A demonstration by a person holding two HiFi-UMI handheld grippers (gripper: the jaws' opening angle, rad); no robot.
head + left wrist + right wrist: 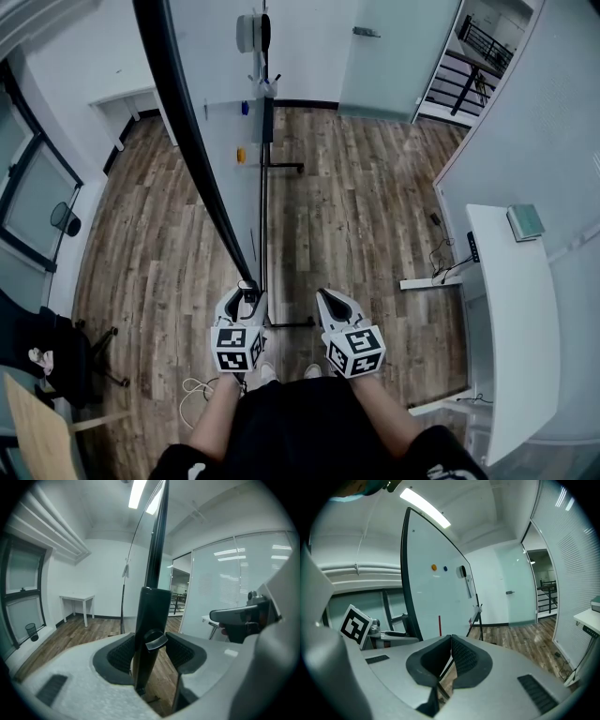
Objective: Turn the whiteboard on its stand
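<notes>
Left gripper (245,294) is straddling the whiteboard (220,112) at its black frame edge (151,634) with fingers spread and not pinching, probably so the board, standing edge-on on its stand (265,187) just ahead, can pivot freely, while right gripper (328,298) is idling beside it, clenched and empty.

The whiteboard (225,75) runs off the head view's top edge, its small stuck-on pieces (241,155) too tiny to identify.
</notes>
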